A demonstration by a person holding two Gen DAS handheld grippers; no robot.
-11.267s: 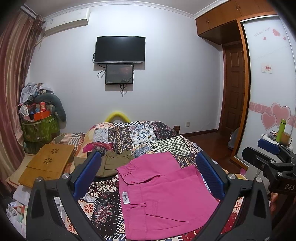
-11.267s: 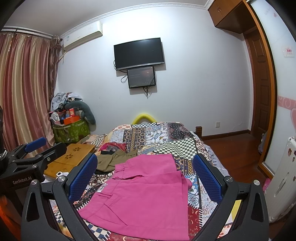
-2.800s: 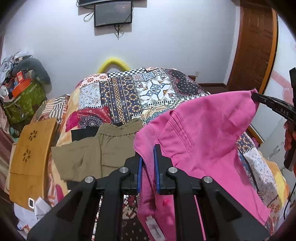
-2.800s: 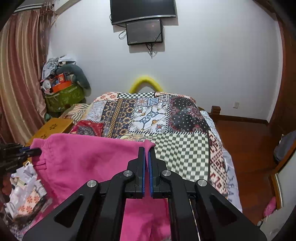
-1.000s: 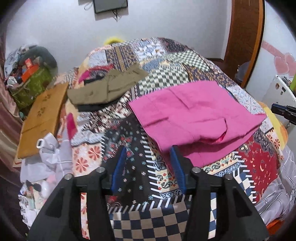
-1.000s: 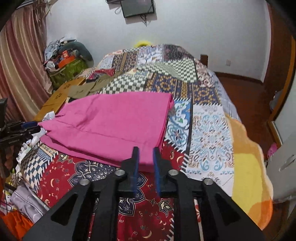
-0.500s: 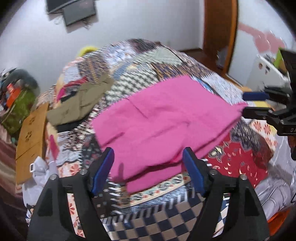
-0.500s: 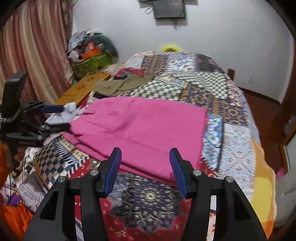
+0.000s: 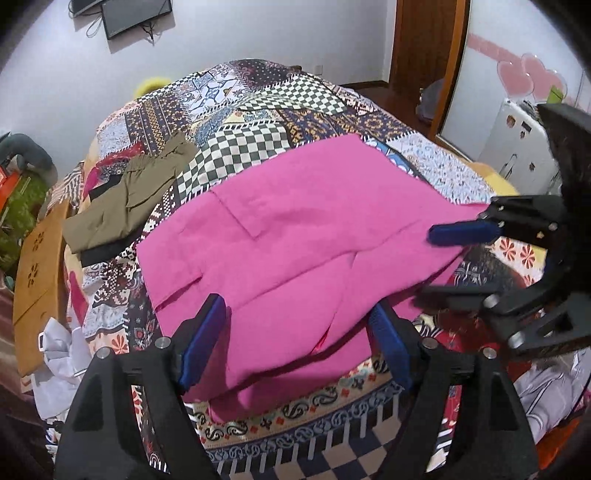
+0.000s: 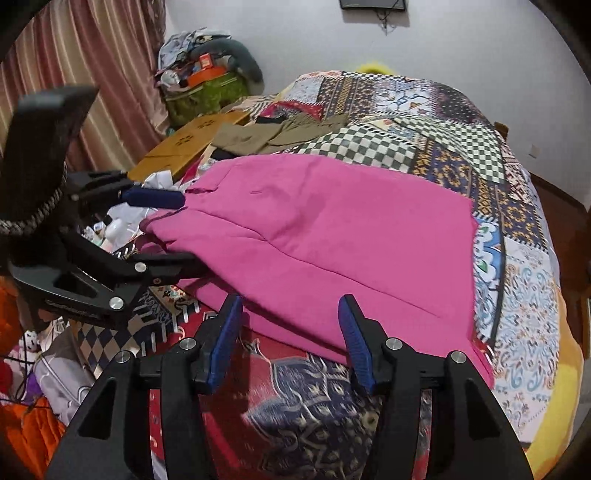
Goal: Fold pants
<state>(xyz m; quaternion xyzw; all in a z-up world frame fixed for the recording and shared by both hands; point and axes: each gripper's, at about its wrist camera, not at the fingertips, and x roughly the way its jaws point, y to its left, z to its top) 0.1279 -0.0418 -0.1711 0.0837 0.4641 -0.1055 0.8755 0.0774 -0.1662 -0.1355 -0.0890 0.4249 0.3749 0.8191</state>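
Pink pants (image 9: 295, 236), soft cloth, folded into a wide flat shape with two layers, lying on the near part of a patchwork quilt (image 9: 258, 110). Small creases across the top layer, a straight seam line, a lower layer poking out at the near edge. Same pants from the right wrist view (image 10: 332, 229), with a long straight fold edge along the right side.

Left gripper (image 9: 295, 343) spread wide apart, blue ribbed pads (image 9: 201, 345) on black plastic arms, holding nothing, sitting at the near edge of the pants. Right gripper (image 10: 290, 339) also spread well apart, blue pads (image 10: 225, 339), holding nothing, at the near edge of the pants.

Seen only from the left wrist: brown wooden door (image 9: 424, 40), white wall panel with pink hearts (image 9: 524, 74), right gripper from the side (image 9: 443, 266), one pad above the pants' right end and the other arm low beside that edge. Seen only from the right wrist: striped pinkish curtain (image 10: 92, 55), green basket (image 10: 207, 92) heaped with clutter, left gripper from the side (image 10: 177, 232), one pad above the pants' left end and the other arm low beside that edge.

Quilt full of squares: checks, flowers, swirls, red and blue patches. Olive green shorts (image 9: 125, 206) lying farther back on the quilt, apart from the pink pants. Flat wooden board with flower cut-outs (image 9: 37, 266) beside the bed. White wall behind with a dark screen (image 9: 136, 14) up high.
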